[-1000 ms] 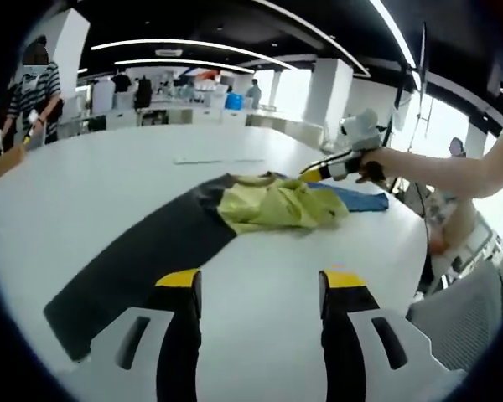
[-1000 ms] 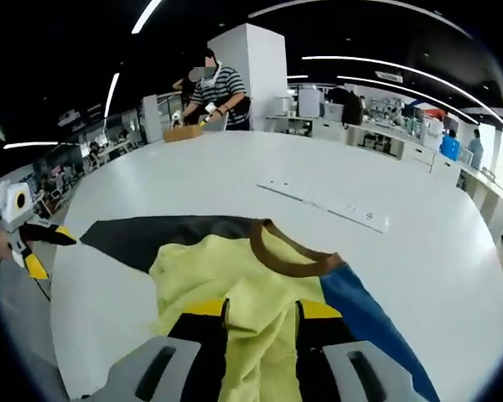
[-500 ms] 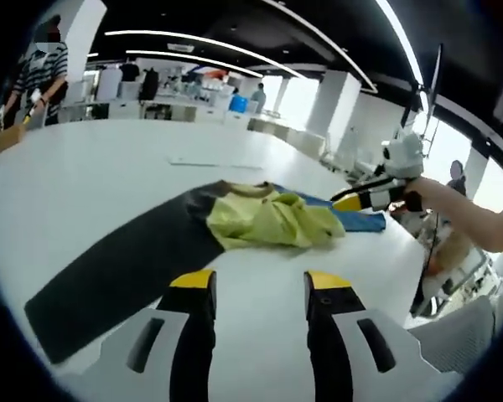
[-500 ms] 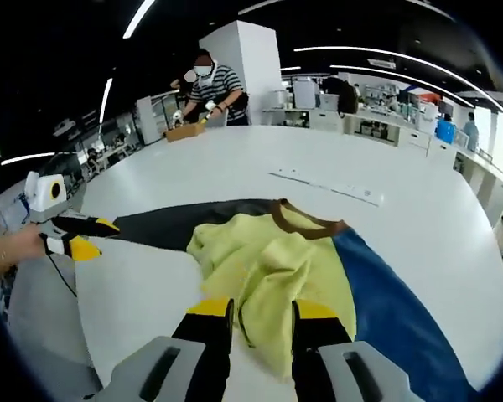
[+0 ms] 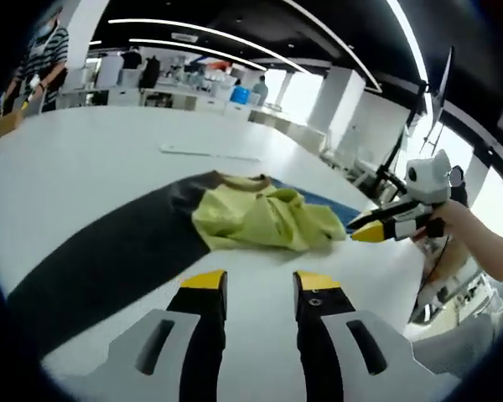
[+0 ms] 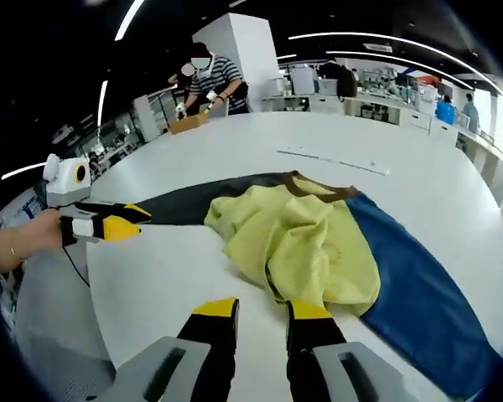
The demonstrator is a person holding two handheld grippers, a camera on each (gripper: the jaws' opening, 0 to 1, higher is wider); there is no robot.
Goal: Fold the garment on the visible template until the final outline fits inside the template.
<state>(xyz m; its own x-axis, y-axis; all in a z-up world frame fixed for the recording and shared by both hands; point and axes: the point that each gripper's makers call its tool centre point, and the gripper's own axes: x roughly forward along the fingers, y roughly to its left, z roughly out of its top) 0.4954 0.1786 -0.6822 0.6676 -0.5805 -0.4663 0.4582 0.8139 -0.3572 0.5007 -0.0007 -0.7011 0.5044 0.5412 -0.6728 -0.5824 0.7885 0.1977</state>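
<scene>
Now both the left gripper (image 5: 256, 282) and right gripper (image 6: 262, 308) hover slightly parted, empty, beside the garment (image 6: 306, 243).

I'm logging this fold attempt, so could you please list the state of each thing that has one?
Yellow garment: crumpled, lying across both mats.
Black mat: flat on the table.
Blue mat: flat.
Left gripper: empty, jaws slightly apart.
Right gripper: empty, jaws slightly apart.
</scene>
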